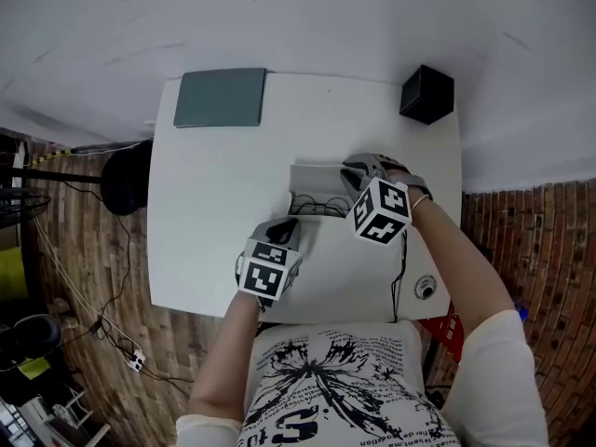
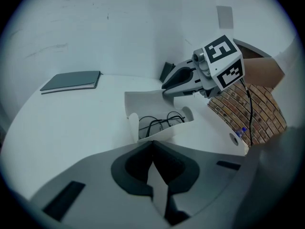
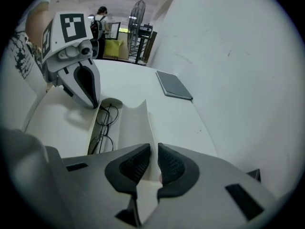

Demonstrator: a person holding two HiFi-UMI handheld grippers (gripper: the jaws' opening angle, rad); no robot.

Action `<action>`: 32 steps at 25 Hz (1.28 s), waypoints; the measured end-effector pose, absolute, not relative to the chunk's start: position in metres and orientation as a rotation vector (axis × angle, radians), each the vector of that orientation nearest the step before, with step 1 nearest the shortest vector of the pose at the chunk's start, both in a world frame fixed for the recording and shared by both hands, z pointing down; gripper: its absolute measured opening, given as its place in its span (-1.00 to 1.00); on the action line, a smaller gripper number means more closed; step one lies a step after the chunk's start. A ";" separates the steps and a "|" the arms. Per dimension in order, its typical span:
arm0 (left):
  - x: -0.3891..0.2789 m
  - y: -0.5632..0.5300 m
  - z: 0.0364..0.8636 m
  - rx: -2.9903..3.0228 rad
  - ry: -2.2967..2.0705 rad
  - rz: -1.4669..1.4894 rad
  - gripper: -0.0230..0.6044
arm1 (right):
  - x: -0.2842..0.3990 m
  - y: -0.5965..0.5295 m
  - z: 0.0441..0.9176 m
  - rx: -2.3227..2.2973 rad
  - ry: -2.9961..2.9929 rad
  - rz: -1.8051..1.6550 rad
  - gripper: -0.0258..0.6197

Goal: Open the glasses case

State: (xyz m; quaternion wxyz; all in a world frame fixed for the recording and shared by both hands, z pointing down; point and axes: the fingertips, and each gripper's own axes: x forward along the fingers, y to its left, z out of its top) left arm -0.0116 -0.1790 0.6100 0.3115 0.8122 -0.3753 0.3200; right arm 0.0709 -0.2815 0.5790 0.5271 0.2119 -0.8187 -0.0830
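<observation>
Fingers (image 2: 128, 168) of the left gripper (image 2: 152, 146) are clamped on the near wall of the glasses case (image 2: 143, 104). It lies open on the table (image 2: 71, 123) just ahead, long axis across the person, glasses (image 2: 161, 120) inside. Right gripper (image 3: 153, 151) sits at the lid's right end, pads a slit apart, apparently not pressing.

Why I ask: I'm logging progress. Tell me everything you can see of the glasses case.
The glasses case is a cream, stiff-looking box lying open in the middle of the white table, its lid swung back to the far side. Thin dark wire glasses lie in its tray. The left tongs pinch its near wall. The right tongs, slightly parted, sit at the lid's edge.
</observation>
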 end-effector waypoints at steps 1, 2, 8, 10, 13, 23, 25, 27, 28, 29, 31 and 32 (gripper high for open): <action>-0.012 -0.179 0.610 2.145 -0.991 0.849 -0.88 | 0.071 -0.280 0.577 0.520 -1.963 -0.185 -0.71; -0.013 -0.178 0.609 2.146 -0.992 0.853 -0.88 | 0.070 -0.279 0.574 0.534 -1.968 -0.173 -0.67; -0.018 -0.177 0.592 2.182 -1.007 0.832 -0.88 | 0.071 -0.267 0.544 0.645 -2.024 -0.104 -0.67; -0.020 -0.176 0.581 2.210 -1.017 0.815 -0.88 | 0.071 -0.261 0.529 0.705 -2.056 -0.064 -0.71; -0.022 -0.172 0.558 2.265 -1.034 0.778 -0.88 | 0.073 -0.252 0.502 0.836 -2.117 -0.020 -0.82; -0.025 -0.160 0.444 2.573 -1.080 0.577 -0.88 | 0.083 -0.205 0.418 1.205 -2.309 0.086 -0.87; -0.025 -0.156 0.421 2.625 -1.090 0.515 -0.88 | 0.085 -0.193 0.401 1.266 -2.346 0.080 -0.87; -0.027 -0.152 0.399 2.669 -1.104 0.443 -0.88 | 0.088 -0.183 0.388 1.319 -2.373 0.061 -0.87; -0.029 -0.151 0.388 2.691 -1.114 0.413 -0.88 | 0.088 -0.178 0.382 1.342 -2.385 0.050 -0.87; -0.030 -0.150 0.378 2.713 -1.124 0.387 -0.88 | 0.089 -0.174 0.377 1.364 -2.395 0.041 -0.87; -0.033 -0.146 0.360 2.754 -1.143 0.342 -0.88 | 0.091 -0.165 0.367 1.405 -2.408 0.016 -0.87; -0.035 -0.144 0.351 2.772 -1.152 0.317 -0.88 | 0.093 -0.161 0.363 1.423 -2.414 0.004 -0.87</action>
